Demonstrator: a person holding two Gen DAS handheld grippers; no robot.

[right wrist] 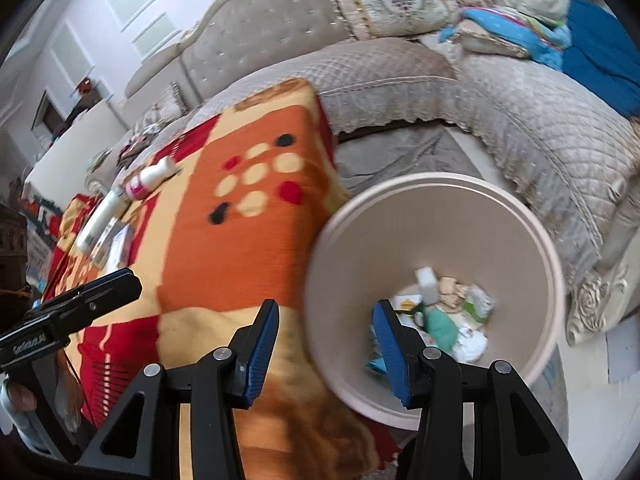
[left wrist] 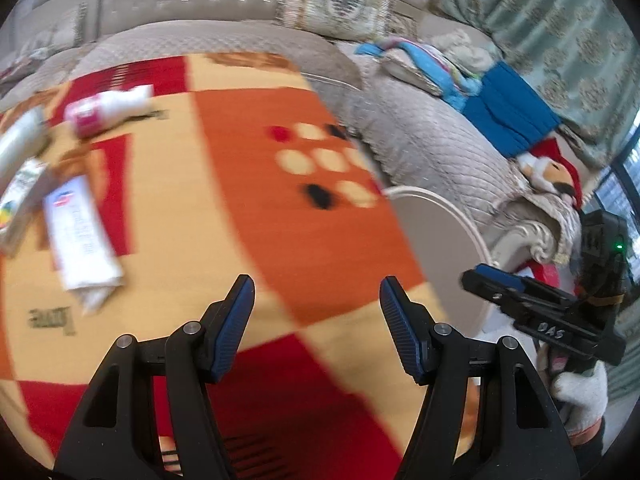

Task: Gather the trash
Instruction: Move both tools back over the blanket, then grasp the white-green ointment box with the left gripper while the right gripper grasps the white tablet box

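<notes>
beige round plastic bin (right wrist: 436, 216) w/ scrap paper trash (right wrist: 452, 312) inside, beside orange-red patterned blanket surface (left wrist: 256, 152). left tongs (left wrist: 316, 320) + right tongs (right wrist: 326, 344) both released, empty. white-pink bottle (left wrist: 108, 108), white packet (left wrist: 80, 232) on the surface.

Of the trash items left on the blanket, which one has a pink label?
The small white bottle, lying farthest back on the blanket. The white tube and the other pieces beside it show no pink.

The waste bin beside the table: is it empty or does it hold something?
Not empty. The waste bin holds crumpled paper and wrappers at its bottom.
</notes>
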